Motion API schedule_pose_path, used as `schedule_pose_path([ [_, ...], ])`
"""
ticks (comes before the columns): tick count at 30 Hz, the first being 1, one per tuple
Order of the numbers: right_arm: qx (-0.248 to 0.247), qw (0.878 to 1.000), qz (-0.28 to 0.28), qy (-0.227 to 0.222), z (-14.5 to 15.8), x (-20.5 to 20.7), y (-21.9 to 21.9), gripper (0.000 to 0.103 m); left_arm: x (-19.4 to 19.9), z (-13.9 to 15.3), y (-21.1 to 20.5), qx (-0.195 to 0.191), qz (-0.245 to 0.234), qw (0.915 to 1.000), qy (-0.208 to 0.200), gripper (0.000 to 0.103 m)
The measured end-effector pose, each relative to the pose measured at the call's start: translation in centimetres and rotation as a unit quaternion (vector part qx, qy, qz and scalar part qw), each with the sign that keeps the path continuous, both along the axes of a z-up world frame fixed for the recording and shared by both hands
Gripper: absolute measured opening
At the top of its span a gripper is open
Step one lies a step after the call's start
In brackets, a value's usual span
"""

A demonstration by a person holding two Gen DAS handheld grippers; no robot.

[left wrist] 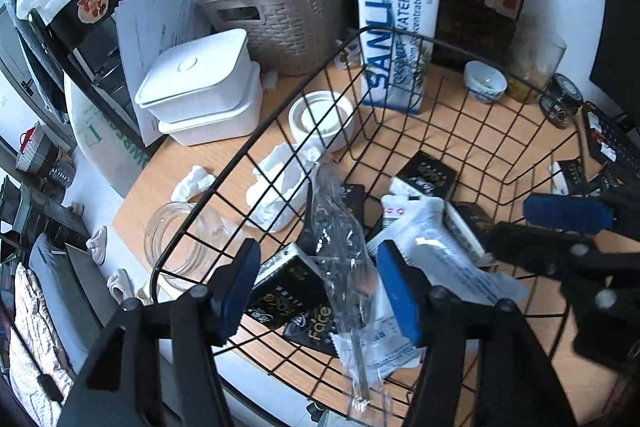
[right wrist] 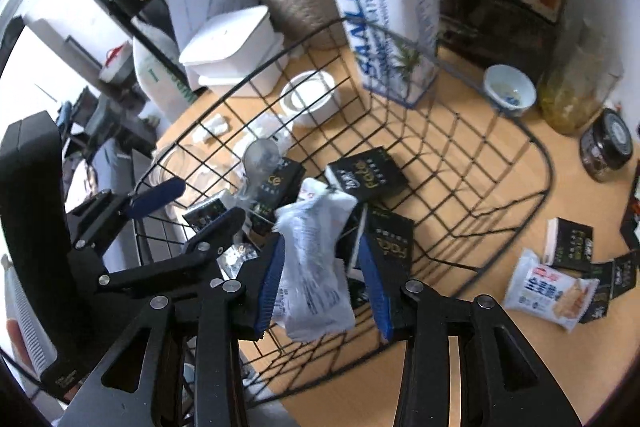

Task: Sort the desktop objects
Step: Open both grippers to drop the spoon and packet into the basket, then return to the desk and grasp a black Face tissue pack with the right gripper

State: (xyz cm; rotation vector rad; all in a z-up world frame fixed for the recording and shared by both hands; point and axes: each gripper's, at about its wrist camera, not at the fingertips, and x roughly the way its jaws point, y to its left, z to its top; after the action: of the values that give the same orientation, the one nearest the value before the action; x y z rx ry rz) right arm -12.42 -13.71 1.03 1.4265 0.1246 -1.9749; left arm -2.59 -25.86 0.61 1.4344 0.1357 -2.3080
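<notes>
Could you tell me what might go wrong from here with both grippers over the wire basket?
The white snack packet sits between the right gripper fingers; its end could catch on the wire basket when released. The clear plastic spoon wrapper lies loose between the open left gripper fingers and may snag. The grippers are close enough to bump.

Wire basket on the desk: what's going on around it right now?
A person is sorting snacks into the black wire basket with two handheld grippers. The left gripper is open above a clear plastic wrapper in the basket. The right gripper has a white snack packet between its fingers. Another snack packet and black sachets lie outside.
</notes>
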Motion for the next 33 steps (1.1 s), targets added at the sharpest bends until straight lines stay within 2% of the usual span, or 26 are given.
schedule_pose_path([
  [7, -0.009, 1.0, -0.022, 0.012, 1.8, 0.0, 4.9, 0.04, -0.9, 1.0, 2.5, -0.007, -0.011, 0.9999, 0.0, 0.066],
  [10, -0.006, 0.999, -0.044, 0.017, 2.6, 0.1, 7.7, 0.041, -1.2, 2.4, 4.8, -0.016, -0.031, 0.9993, 0.014, 0.066],
  [14, -0.011, 0.997, -0.06, 0.045, 4.6, 0.7, 12.5, 0.04, -1.8, 5.0, 8.9, -0.029, -0.068, 0.9967, 0.035, 0.066],
  [18, 0.008, 0.993, -0.11, 0.051, 4.3, -0.1, 17.4, 0.041, -3.1, 6.3, 13.7, -0.036, -0.111, 0.9921, 0.047, 0.066],
  [23, 0.028, 0.987, -0.157, 0.019, 0.7, -1.6, 23.0, 0.041, -5.9, 3.8, 19.9, -0.02, -0.171, 0.9846, 0.03, 0.066],
  [27, 0.04, 0.983, -0.181, -0.008, -2.4, -2.2, 26.3, 0.041, -7.8, 0.7, 22.6, -0.003, -0.188, 0.9821, 0.004, 0.066],
  [33, 0.042, 0.978, -0.199, -0.054, -7.1, -4.4, 28.4, 0.041, -11.1, -4.0, 24.7, -0.025, -0.196, 0.9797, -0.032, 0.066],
])
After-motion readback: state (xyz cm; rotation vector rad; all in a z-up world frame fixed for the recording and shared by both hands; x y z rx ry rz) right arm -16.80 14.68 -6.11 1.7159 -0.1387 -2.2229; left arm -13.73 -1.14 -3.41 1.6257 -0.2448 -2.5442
